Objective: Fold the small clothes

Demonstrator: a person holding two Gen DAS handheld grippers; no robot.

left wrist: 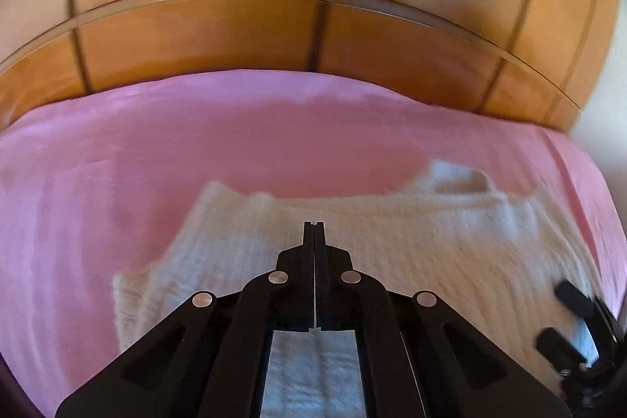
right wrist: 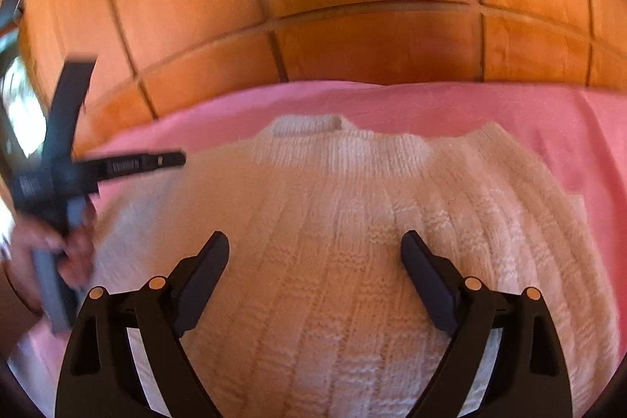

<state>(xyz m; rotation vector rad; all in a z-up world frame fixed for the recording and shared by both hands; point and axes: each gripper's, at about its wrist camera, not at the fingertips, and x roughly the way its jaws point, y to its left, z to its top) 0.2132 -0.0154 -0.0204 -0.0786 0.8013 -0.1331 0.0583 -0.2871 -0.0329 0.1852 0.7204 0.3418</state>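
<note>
A white knitted sweater (right wrist: 333,222) lies flat on a pink bed sheet (right wrist: 509,112), its collar toward the wooden headboard. It also shows in the left wrist view (left wrist: 392,241). My left gripper (left wrist: 314,228) is shut with nothing between its fingers and hovers above the sweater's left part. My right gripper (right wrist: 315,253) is open and empty just above the middle of the sweater. The left gripper's body, held in a hand, shows blurred at the left of the right wrist view (right wrist: 70,175). The right gripper's fingers (left wrist: 568,300) show at the right edge of the left wrist view.
A glossy wooden headboard (left wrist: 313,34) rises behind the bed; it also shows in the right wrist view (right wrist: 352,38). Pink sheet (left wrist: 98,183) stretches left of the sweater and beyond it. A pale wall (left wrist: 603,104) stands at the far right.
</note>
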